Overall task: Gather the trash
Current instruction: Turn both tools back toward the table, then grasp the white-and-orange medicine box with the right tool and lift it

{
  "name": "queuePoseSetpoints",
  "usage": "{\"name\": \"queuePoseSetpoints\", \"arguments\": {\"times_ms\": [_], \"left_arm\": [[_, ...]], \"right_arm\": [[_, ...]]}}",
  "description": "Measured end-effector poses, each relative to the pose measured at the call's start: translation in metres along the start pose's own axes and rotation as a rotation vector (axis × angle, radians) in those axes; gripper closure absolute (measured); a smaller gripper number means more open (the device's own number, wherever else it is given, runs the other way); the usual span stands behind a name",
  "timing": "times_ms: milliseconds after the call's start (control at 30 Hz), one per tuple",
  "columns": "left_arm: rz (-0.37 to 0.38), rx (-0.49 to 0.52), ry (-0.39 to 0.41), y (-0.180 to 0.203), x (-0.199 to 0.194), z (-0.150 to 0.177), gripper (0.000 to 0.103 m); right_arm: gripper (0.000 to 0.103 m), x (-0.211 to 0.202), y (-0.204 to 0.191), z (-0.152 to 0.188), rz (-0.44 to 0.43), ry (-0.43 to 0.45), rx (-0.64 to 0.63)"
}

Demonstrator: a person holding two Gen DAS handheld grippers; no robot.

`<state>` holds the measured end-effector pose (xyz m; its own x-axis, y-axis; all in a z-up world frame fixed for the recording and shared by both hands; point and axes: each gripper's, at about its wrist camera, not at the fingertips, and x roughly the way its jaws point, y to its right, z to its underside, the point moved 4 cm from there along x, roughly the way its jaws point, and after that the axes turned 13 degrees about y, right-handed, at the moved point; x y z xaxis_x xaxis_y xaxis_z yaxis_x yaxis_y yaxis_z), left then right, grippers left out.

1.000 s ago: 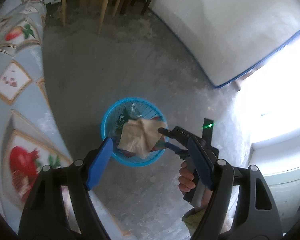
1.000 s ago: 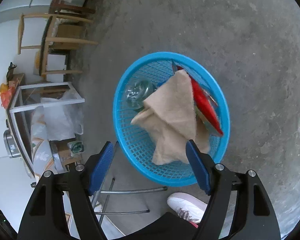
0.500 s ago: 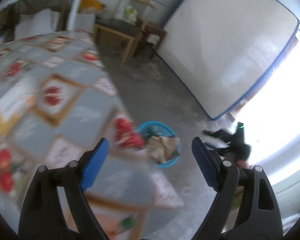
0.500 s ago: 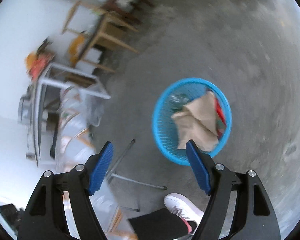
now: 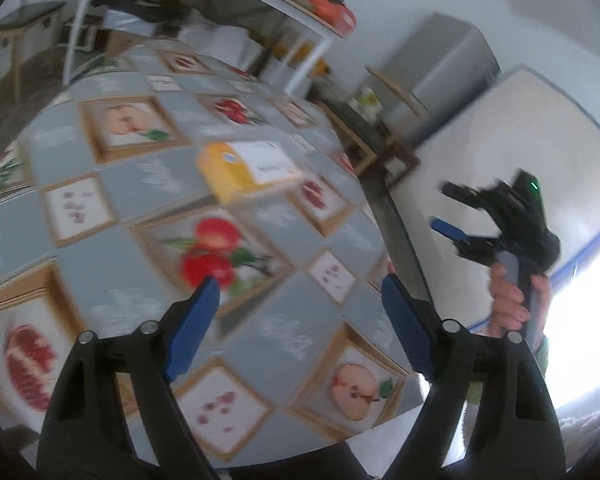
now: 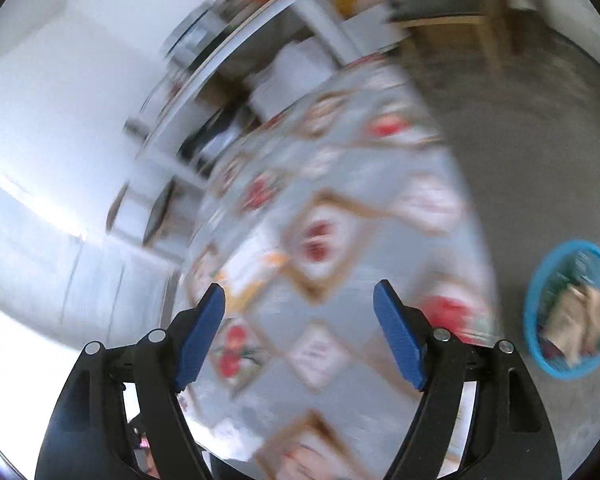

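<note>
**Box on the worktop is next for the basket**

Box (image 5: pixel 247 168), yellow and white cardboard, lies flat on the fruit-patterned worktop (image 5: pixel 148 184), out past the tips of the left gripper (image 5: pixel 300 300) and slightly to their left. It looks like the only loose piece of trash on the cloth in the left wrist view; the right wrist view is too blurred to confirm anything else there. The blue basket (image 6: pixel 534 280) stands on the concrete floor (image 6: pixel 540 152) off the worktop's edge, holding crumpled brown paper (image 6: pixel 572 316) and other scraps.

Both grippers are spread wide with nothing between their blue pads. The right gripper (image 5: pixel 450 208) is held up in the air beyond the worktop's right edge, gripped in the person's hand (image 5: pixel 508 300); in its own view, the right gripper (image 6: pixel 298 304) looks down over the cloth with the basket at the far right.

The step in hand appears to be the reach for the next item. The left gripper would need to go forward, straddle the box across its narrow side and close.

Room is generous: the cloth around the box is bare, and the floor between worktop and basket is open. The worktop's rounded edge falls away near the basket, so a nudged box could slide off.
</note>
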<state>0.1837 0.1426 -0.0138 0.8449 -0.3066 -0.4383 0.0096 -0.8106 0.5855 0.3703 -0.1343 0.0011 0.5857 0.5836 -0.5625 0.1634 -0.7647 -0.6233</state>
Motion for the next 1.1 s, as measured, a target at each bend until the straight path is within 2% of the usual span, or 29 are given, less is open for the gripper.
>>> {"name": "queuePoseSetpoints", "arguments": {"times_ms": [67, 100, 167, 200, 300, 333, 367, 433, 467, 500, 533, 567, 667, 833, 900, 933, 1000, 1033, 1100], "left_arm": [[-0.016, -0.021, 0.024, -0.016, -0.012, -0.004, 0.033], [-0.021, -0.038, 0.041, -0.025, -0.02, -0.007, 0.036], [-0.022, -0.062, 0.066, -0.038, -0.034, -0.01, 0.039], [-0.02, -0.069, 0.073, -0.041, -0.039, -0.009, 0.041], [-0.018, -0.088, 0.083, -0.057, -0.05, -0.008, 0.048], [-0.019, -0.093, 0.084, -0.06, -0.051, -0.008, 0.05], [-0.018, -0.096, 0.085, -0.063, -0.053, -0.006, 0.05], [-0.016, -0.098, 0.087, -0.067, -0.058, -0.006, 0.053], [-0.011, -0.099, 0.089, -0.069, -0.06, -0.006, 0.054], [-0.008, -0.101, 0.091, -0.071, -0.061, -0.006, 0.055], [-0.002, -0.106, 0.093, -0.073, -0.063, -0.007, 0.055], [0.005, -0.116, 0.093, -0.076, -0.064, -0.007, 0.055], [0.02, -0.13, 0.094, -0.081, -0.065, -0.008, 0.055], [0.033, -0.15, 0.066, -0.085, -0.065, -0.001, 0.055], [0.032, -0.157, 0.036, -0.087, -0.061, 0.007, 0.055], [0.028, -0.159, 0.023, -0.088, -0.059, 0.011, 0.055], [0.019, -0.163, -0.013, -0.089, -0.053, 0.021, 0.055], [0.014, -0.166, -0.029, -0.089, -0.051, 0.026, 0.055], [0.012, -0.174, -0.054, -0.089, -0.047, 0.034, 0.055]], "right_arm": [[0.029, 0.042, -0.017, 0.008, 0.002, -0.06, 0.042], [0.029, 0.07, -0.02, 0.015, 0.013, -0.109, 0.106], [0.029, 0.103, -0.017, 0.028, 0.075, -0.164, 0.194], [0.029, 0.118, -0.016, 0.033, 0.103, -0.177, 0.23], [0.029, 0.145, -0.013, 0.04, 0.177, -0.176, 0.231], [0.032, 0.153, -0.009, 0.044, 0.201, -0.184, 0.236], [0.046, 0.158, -0.006, 0.048, 0.22, -0.196, 0.238], [0.058, 0.158, -0.006, 0.05, 0.206, -0.196, 0.247], [0.069, 0.156, -0.009, 0.049, 0.196, -0.193, 0.236], [0.072, 0.151, -0.015, 0.048, 0.2, -0.195, 0.198], [0.083, 0.148, -0.02, 0.047, 0.198, -0.2, 0.172], [0.089, 0.144, -0.025, 0.048, 0.187, -0.219, 0.138], [0.093, 0.138, -0.036, 0.054, 0.154, -0.299, 0.04], [0.094, 0.118, -0.063, 0.104, 0.072, -0.558, -0.251], [0.093, 0.103, -0.073, 0.123, 0.075, -0.605, -0.374], [0.088, 0.098, -0.076, 0.126, 0.097, -0.6, -0.414], [0.064, 0.083, -0.085, 0.122, 0.148, -0.538, -0.477], [0.048, 0.075, -0.089, 0.117, 0.15, -0.499, -0.478], [0.044, 0.054, -0.106, 0.108, 0.097, -0.416, -0.477]]}}
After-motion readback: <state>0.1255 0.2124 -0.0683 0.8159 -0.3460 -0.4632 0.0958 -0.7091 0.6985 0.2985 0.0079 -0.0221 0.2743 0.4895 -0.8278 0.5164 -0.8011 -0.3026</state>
